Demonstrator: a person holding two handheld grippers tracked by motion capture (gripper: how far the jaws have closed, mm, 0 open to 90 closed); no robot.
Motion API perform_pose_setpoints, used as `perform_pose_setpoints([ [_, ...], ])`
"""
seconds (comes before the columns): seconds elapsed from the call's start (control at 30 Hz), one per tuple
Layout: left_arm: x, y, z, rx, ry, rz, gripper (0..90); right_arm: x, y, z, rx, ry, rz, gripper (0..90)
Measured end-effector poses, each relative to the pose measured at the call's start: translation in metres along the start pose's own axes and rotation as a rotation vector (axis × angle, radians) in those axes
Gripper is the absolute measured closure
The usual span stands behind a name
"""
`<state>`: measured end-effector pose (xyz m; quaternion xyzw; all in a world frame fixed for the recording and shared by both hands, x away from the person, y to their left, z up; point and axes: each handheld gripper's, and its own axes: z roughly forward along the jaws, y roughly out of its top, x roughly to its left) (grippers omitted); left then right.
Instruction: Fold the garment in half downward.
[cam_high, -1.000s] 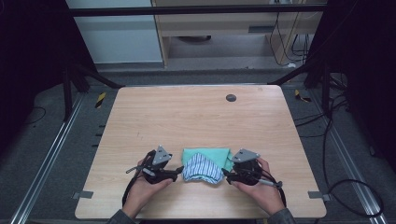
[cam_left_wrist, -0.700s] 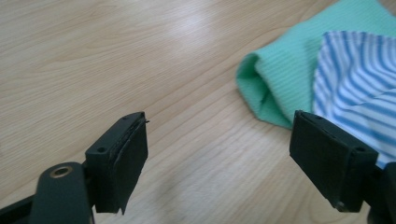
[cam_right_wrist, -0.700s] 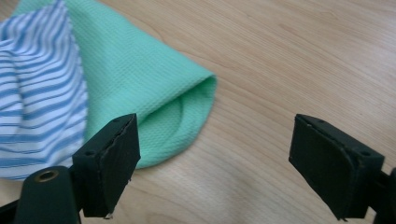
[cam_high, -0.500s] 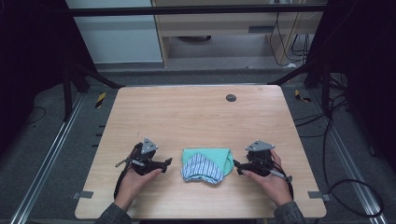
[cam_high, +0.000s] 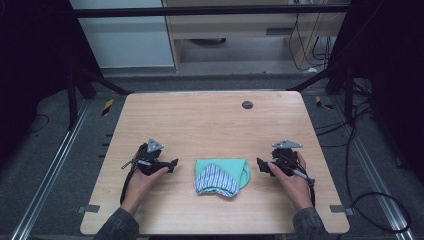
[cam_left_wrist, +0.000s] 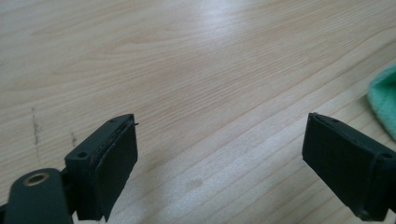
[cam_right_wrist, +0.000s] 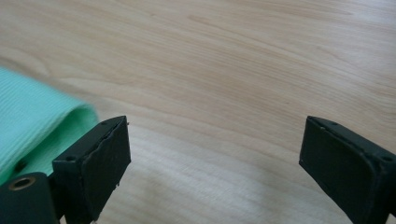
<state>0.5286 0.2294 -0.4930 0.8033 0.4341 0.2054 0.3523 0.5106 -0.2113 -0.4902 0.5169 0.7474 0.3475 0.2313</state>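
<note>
A folded mint-green cloth (cam_high: 235, 168) with a blue-and-white striped flap (cam_high: 214, 180) lies near the front middle of the wooden table (cam_high: 210, 125). My left gripper (cam_high: 172, 163) rests on the table to the left of the cloth, open and empty, a gap away from it. Its view catches the cloth's green edge (cam_left_wrist: 385, 98) at the far right. My right gripper (cam_high: 260, 164) sits to the right of the cloth, open with nothing between its jaws. The green fold (cam_right_wrist: 37, 126) lies just left of its left jaw.
A small dark round disc (cam_high: 247, 104) sits near the table's back edge. Cables (cam_high: 370, 200) trail on the floor to the right, and metal rails (cam_high: 55, 165) run along the left side. A shelf unit (cam_high: 240, 30) stands beyond the table.
Both grippers have let go of the cloth and drawn apart, the left one leftward and the right one rightward. The cloth stays folded on the table.
</note>
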Motion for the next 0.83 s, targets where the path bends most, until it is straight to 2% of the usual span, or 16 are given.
perform_pose_setpoints([
  [0.1,0.003,-0.001,0.001,0.006,0.008,0.001,9.5,-0.003,0.0,0.002,0.005,-0.016,0.022,8.8],
  [0.17,0.007,-0.002,0.0,0.003,0.024,0.001,9.6,-0.005,-0.002,0.007,0.026,-0.046,0.043,8.8],
  [0.33,0.011,-0.005,0.003,0.02,0.031,-0.008,9.4,-0.005,-0.005,0.011,0.038,-0.054,0.055,8.8],
  [0.43,0.013,-0.007,0.006,0.041,0.023,-0.007,9.1,-0.008,-0.009,0.016,0.059,-0.083,0.076,9.3],
  [0.57,0.012,-0.009,0.011,0.045,0.014,-0.012,5.4,-0.008,-0.011,0.018,0.045,-0.1,0.066,7.0],
  [0.63,0.012,-0.009,0.012,0.041,0.012,-0.008,3.7,-0.008,-0.011,0.02,0.041,-0.108,0.074,3.9],
  [0.83,0.012,-0.009,0.013,0.043,0.014,-0.015,1.8,-0.007,-0.011,0.02,0.046,-0.125,0.093,1.8],
])
